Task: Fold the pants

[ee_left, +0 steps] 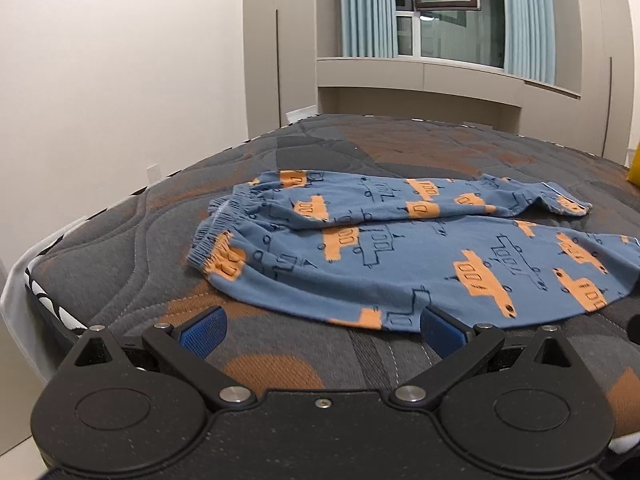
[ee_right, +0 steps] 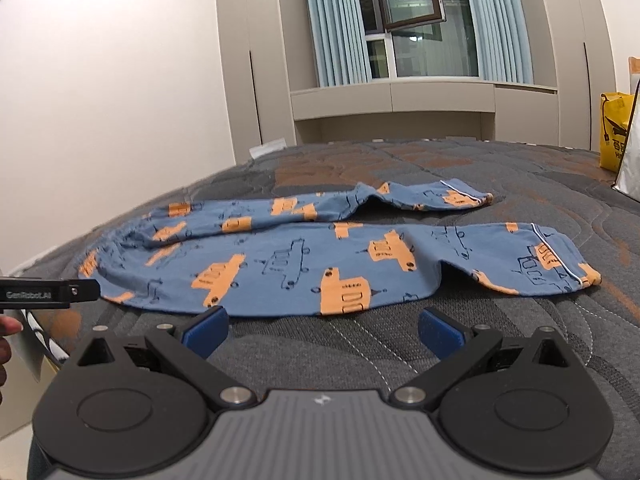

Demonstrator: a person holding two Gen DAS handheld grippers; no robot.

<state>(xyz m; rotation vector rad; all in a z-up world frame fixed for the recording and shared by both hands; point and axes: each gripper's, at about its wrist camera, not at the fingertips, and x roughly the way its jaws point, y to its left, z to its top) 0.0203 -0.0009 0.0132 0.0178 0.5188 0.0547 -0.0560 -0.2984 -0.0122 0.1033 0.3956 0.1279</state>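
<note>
Blue pants (ee_left: 400,248) with orange vehicle prints lie spread on a grey and brown quilted bed (ee_left: 280,360), waistband to the left, both legs running right. My left gripper (ee_left: 322,330) stands open just in front of the near edge of the pants, close to the waist end, nothing between its blue pads (ee_left: 204,332). In the right wrist view the pants (ee_right: 320,264) show both cuffs at the right. My right gripper (ee_right: 324,328) is open too, just short of the near leg's edge. The left gripper's body (ee_right: 48,290) shows at the far left.
The bed's left edge (ee_left: 24,280) drops off beside a white wall. A yellow bag (ee_right: 614,132) and a silvery bag (ee_right: 630,168) stand at the bed's far right. Cabinets and a curtained window (ee_right: 412,20) lie beyond. A person's fingers (ee_right: 8,326) show at the left edge.
</note>
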